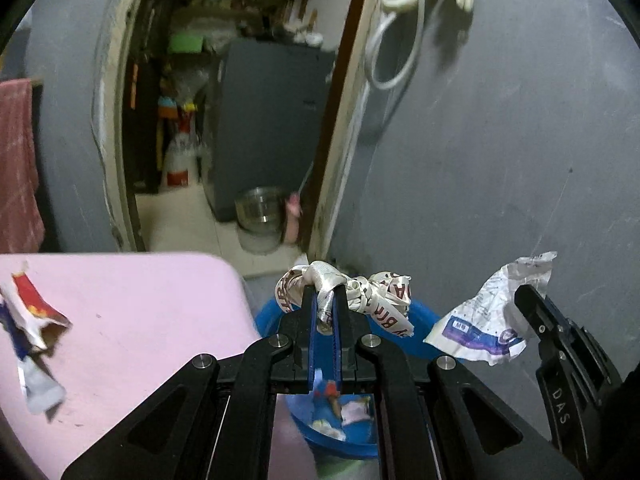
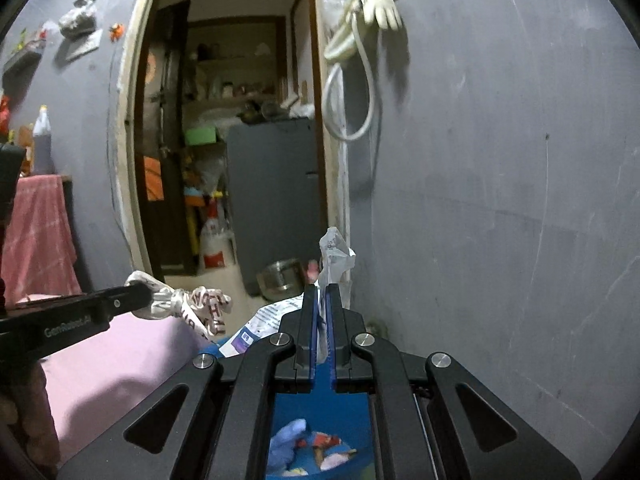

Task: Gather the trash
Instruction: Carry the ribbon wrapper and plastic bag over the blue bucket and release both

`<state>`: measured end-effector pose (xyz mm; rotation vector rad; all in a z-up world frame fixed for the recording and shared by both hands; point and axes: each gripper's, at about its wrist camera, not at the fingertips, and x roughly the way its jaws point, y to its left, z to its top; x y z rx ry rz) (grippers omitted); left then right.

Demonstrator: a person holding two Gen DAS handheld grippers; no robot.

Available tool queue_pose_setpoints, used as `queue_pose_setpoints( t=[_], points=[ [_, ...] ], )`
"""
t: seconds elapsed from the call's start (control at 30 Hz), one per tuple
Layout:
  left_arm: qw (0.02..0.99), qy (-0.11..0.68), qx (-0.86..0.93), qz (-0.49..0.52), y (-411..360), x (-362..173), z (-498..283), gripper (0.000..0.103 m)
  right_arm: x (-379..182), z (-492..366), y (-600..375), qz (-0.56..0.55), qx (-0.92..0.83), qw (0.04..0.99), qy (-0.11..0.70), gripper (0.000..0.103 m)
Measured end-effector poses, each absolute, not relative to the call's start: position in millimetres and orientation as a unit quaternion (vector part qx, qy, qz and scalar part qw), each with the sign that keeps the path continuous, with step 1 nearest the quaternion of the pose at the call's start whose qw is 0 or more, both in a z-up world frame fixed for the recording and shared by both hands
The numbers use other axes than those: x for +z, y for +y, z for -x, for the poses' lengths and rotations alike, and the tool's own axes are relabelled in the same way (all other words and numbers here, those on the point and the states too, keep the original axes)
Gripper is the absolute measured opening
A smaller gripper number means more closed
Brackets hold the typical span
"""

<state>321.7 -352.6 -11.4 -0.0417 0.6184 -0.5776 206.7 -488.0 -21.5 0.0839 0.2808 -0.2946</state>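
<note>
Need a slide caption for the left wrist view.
Left gripper pinches a crumpled wrapper above the blue bin.

Bucket [image 1: 420,344] on floor below both grippers, right of table [image 1: 120,320], wrappers inside | left gripper [image 1: 325,300] holds crumpled wrapper [image 1: 376,292] over bucket | right gripper [image 2: 322,300] holds plastic packet [image 2: 334,256], right of it | 1 torn packet [image 1: 28,320] on table | doorway [image 1: 224,120] behind.

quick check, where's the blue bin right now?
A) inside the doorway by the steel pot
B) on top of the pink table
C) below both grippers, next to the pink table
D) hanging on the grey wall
C: the blue bin shows under the left gripper and the right gripper, beside the pink table, with wrappers already in it.
</note>
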Motion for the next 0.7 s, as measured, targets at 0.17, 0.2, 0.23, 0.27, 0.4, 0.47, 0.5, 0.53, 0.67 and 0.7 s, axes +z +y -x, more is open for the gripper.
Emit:
queue_pose_setpoints(
  t=[0.17,0.2,0.23,0.27,0.4,0.47,0.5,0.53,0.67,0.7],
  points=[
    [0.893,0.354,-0.277,0.017,-365.9,-31.5,-335.3,0.006,-37.5,-219.8,-506.7,-0.077,-0.132,0.974,0.168,0.002],
    [0.891,0.363,-0.274,0.015,-368.3,-34.4,-338.5,0.006,-41.6,-223.4,-509.9,-0.086,-0.128,0.972,0.175,0.002],
    [0.887,0.372,-0.273,0.012,-371.3,-38.1,-340.1,0.006,-43.7,-225.8,-511.5,-0.091,-0.125,0.971,0.180,0.002],
    [0.883,0.383,-0.272,0.010,-373.8,-41.9,-343.0,0.006,-47.8,-229.5,-514.0,-0.097,-0.122,0.969,0.190,0.002],
    [0.864,0.424,-0.271,0.016,-380.5,-60.1,-349.5,0.018,-56.5,-238.1,-517.1,-0.107,-0.114,0.965,0.213,0.003],
    [0.858,0.442,-0.262,0.025,-381.0,-70.2,-352.8,0.024,-60.9,-242.0,-518.4,-0.113,-0.106,0.962,0.225,0.004],
    [0.854,0.452,-0.258,0.026,-381.2,-75.3,-354.8,0.026,-64.0,-243.8,-519.7,-0.117,-0.104,0.960,0.233,0.005],
    [0.852,0.457,-0.254,0.023,-381.3,-76.8,-356.1,0.026,-65.8,-246.5,-520.5,-0.118,-0.103,0.958,0.239,0.005],
    [0.855,0.451,-0.255,0.033,-377.0,-75.7,-354.8,0.042,-73.0,-246.9,-523.0,-0.122,-0.101,0.953,0.257,0.014],
    [0.856,0.448,-0.256,0.038,-374.9,-75.1,-354.2,0.042,-72.5,-247.0,-523.7,-0.123,-0.101,0.953,0.257,0.021]
  ],
)
